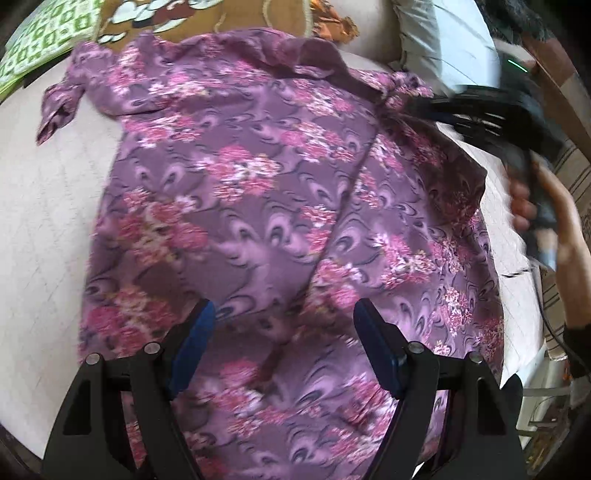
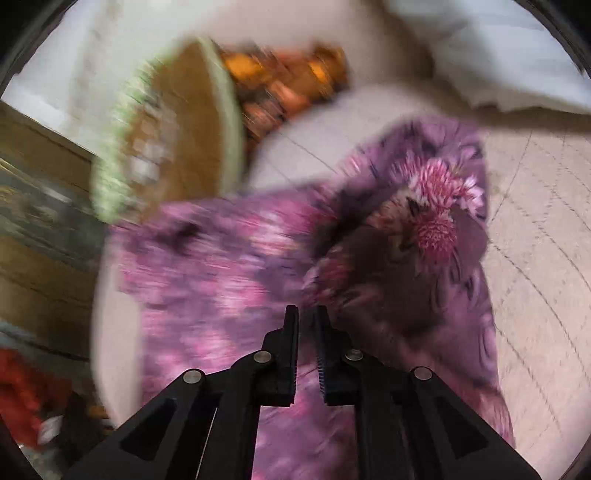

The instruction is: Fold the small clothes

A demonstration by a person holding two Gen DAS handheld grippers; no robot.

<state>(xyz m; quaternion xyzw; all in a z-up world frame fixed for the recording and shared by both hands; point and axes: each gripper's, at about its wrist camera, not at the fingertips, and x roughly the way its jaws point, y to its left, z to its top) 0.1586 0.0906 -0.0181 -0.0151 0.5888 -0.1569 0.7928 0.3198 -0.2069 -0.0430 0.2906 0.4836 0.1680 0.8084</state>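
A: What did the garment look like?

B: Purple dress (image 1: 258, 206), pink & white flower clusters w/ swirly lilac marks. It lay spread on a pale quilted bed cover (image 1: 44, 221). Short sleeve stuck out at the far left, cuff slightly curled. The right side was folded over on itself, so a long diagonal fold edge ran from near the collar down to the hem. Collar area up top was rumpled.

A: And from the other camera?

B: Same dress (image 2: 229, 266), v. blurred. One bunched bit on the right was sharper – a crumpled sleeve or corner, flower print showing, darker underside below it.

A: Tongs?

B: Left gripper (image 1: 282, 314) stood wide apart over the hem end, blue pads, nothing between them; touching cloth or not, couldn't tell. Right gripper (image 2: 304, 317) was nearly together, narrow gap, no cloth pinched in that gap. In the left view it showed as a dark blur at the dress's right shoulder, held by a hand (image 1: 524, 206).

A: Around it?

B: Brown cushion w/ cartoon print (image 1: 155, 14) beyond the collar, green patterned cloth (image 1: 33, 40) far left, white pillow (image 1: 443, 40) top right, orange fabric (image 2: 284, 81) near the cushion.
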